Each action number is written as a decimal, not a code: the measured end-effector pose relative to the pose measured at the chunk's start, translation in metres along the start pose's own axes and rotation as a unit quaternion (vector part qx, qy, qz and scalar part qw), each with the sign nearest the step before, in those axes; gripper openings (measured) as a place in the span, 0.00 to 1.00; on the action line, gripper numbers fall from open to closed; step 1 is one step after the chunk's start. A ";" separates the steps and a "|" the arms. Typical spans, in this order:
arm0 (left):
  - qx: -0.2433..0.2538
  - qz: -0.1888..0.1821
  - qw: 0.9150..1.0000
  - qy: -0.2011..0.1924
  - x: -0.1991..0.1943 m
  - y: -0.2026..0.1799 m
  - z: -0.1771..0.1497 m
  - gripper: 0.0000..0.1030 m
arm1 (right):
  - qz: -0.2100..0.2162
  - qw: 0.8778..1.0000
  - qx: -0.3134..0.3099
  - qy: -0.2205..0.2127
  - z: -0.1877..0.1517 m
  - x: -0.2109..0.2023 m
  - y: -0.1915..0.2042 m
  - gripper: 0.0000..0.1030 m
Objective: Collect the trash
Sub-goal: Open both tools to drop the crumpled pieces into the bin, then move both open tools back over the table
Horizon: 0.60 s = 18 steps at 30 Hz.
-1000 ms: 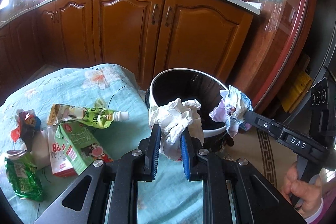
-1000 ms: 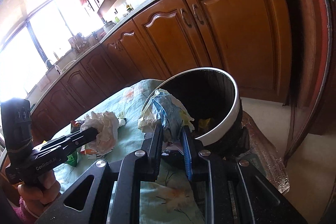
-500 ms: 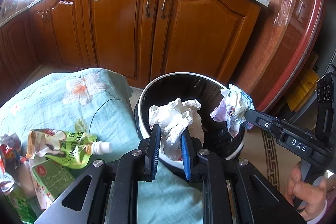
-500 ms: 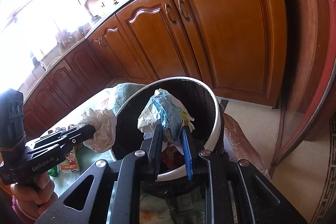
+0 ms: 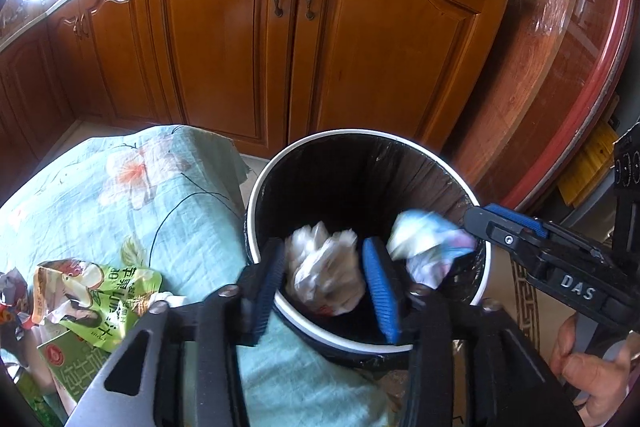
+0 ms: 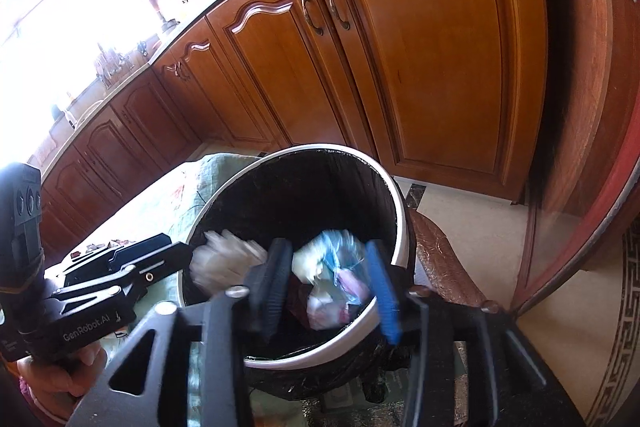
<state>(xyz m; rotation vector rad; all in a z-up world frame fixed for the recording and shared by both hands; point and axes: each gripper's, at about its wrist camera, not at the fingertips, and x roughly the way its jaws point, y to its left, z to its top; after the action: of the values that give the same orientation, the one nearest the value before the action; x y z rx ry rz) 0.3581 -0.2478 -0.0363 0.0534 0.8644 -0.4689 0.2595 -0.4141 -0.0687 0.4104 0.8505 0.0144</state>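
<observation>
A round trash bin (image 5: 256, 203) with a white rim and black liner stands beside the table; it also shows in the right wrist view (image 6: 400, 227). My left gripper (image 5: 326, 275) is open over the bin. A crumpled white paper wad (image 5: 326, 277) is between its fingers, blurred and loose over the bin. My right gripper (image 6: 330, 277) is open over the bin too. A blue-and-white crumpled wrapper (image 6: 334, 269) is between its fingers, blurred. The right gripper shows in the left view (image 5: 476, 223) with the wrapper (image 5: 428, 247) at its tip.
A table with a light green floral cloth (image 5: 120, 187) lies left of the bin. On it lie a green drink pouch (image 5: 92, 299), a green carton (image 5: 68, 359) and more wrappers at the left edge. Wooden cabinets (image 5: 280, 39) stand behind the bin.
Both grippers moved forward over the bin and opened. The white paper wad and the blue-white wrapper were let go and are blurred, dropping into the bin.
</observation>
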 end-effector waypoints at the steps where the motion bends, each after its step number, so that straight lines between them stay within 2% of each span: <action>1: -0.001 0.000 1.000 -0.002 -0.002 0.001 -0.002 0.49 | 0.000 1.000 0.001 -0.003 0.000 -0.002 0.000 0.52; 3: -0.004 0.001 1.000 -0.003 -0.005 0.003 -0.005 0.49 | 0.002 1.000 0.003 -0.005 -0.001 -0.004 0.000 0.52; 5: -0.011 -0.001 1.000 -0.007 -0.010 0.006 -0.009 0.51 | 0.008 1.000 0.007 -0.008 -0.002 -0.007 0.001 0.58; 7: -0.018 -0.003 1.000 -0.012 -0.017 0.010 -0.015 0.54 | 0.015 1.000 0.013 -0.018 -0.005 -0.014 0.002 0.76; 10: -0.027 -0.003 0.999 -0.023 -0.030 0.015 -0.028 0.60 | 0.024 0.999 0.018 -0.028 -0.011 -0.020 0.006 0.85; 12: -0.037 -0.002 0.999 -0.028 -0.039 0.019 -0.036 0.66 | 0.030 0.999 0.022 -0.033 -0.017 -0.025 0.010 0.87; 18: -0.057 0.006 0.997 -0.044 -0.068 0.030 -0.066 0.68 | 0.048 0.998 0.020 -0.033 -0.038 -0.033 0.029 0.87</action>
<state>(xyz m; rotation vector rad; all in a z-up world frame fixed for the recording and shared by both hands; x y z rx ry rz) 0.2859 -0.1799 -0.0330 -0.0659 0.8031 -0.4081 0.2137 -0.3795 -0.0566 0.4865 0.7663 0.0721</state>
